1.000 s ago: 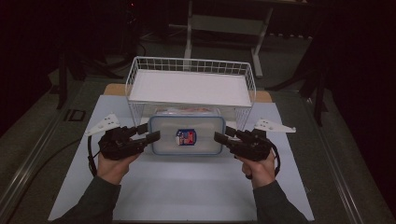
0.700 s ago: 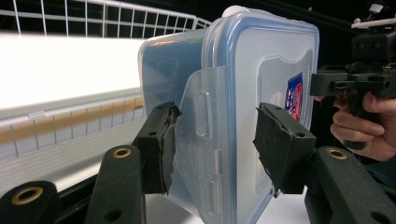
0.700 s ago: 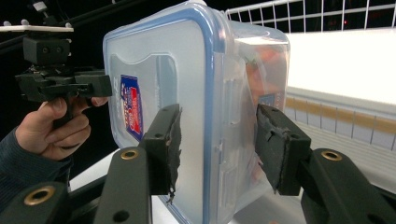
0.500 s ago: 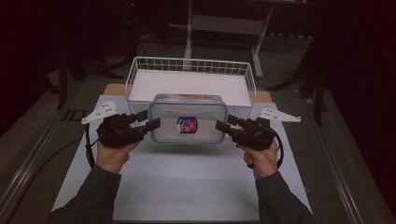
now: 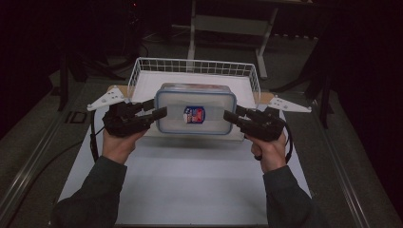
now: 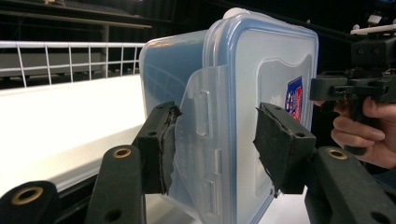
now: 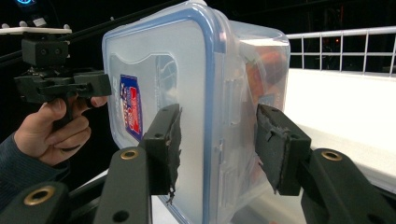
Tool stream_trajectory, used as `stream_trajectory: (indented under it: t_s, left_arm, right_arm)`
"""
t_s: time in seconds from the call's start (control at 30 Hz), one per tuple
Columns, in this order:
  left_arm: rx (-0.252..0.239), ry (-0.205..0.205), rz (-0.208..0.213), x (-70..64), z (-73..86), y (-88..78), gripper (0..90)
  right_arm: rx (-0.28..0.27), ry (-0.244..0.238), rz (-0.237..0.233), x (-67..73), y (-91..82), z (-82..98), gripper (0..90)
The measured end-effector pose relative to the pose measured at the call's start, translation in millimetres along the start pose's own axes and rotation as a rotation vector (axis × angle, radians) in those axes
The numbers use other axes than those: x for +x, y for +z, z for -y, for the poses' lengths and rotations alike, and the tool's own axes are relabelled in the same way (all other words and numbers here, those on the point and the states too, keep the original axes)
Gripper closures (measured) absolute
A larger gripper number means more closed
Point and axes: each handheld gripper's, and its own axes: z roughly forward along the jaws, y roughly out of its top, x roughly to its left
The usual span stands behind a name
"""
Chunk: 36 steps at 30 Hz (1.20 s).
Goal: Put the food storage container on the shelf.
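High view: the left tongs [image 5: 159, 114] are clamped on the left end of a clear plastic food container [image 5: 196, 115] with a blue-rimmed lid, and the right tongs [image 5: 232, 116] are clamped on its right end, so the container hangs between them above the counter [image 5: 190, 190]. In the left gripper view the left tongs' pads [image 6: 166, 144] press the side latch flap and the lid face of the container [image 6: 243, 93]. In the right gripper view the right tongs' pads [image 7: 275, 140] squeeze the container [image 7: 196, 93] across its lid and wall; something red and orange shows through the wall. A red and blue label [image 5: 194, 114] sits at the middle of the lid. Just beyond the container, on the far part of the counter, stands a white wire basket [image 5: 195, 66]; the container's far edge overlaps the basket's near side as seen from above.
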Motion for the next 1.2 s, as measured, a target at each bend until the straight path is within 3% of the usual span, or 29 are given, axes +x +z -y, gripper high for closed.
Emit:
stream_trajectory:
  t_s: [0.17,0.57,0.87,1.2]
  left_arm:
    - [-0.008,0.000,0.003,4.6,-8.5,3.5,49.0]
    - [-0.022,-0.026,-0.018,20.1,-20.9,19.4,49.1]
    - [-0.022,-0.035,-0.020,29.9,-29.7,26.1,49.1]
    - [-0.033,-0.093,-0.029,53.2,-31.8,41.1,48.9]
  right_arm:
    - [-0.005,-0.012,0.002,-2.6,2.7,-9.3,51.6]
    - [-0.014,0.040,-0.003,-24.4,16.2,-17.6,51.5]
    - [-0.014,0.014,-0.001,-33.0,23.7,-33.8,51.4]
    - [-0.017,0.058,0.021,-47.2,39.5,-42.4,51.3]
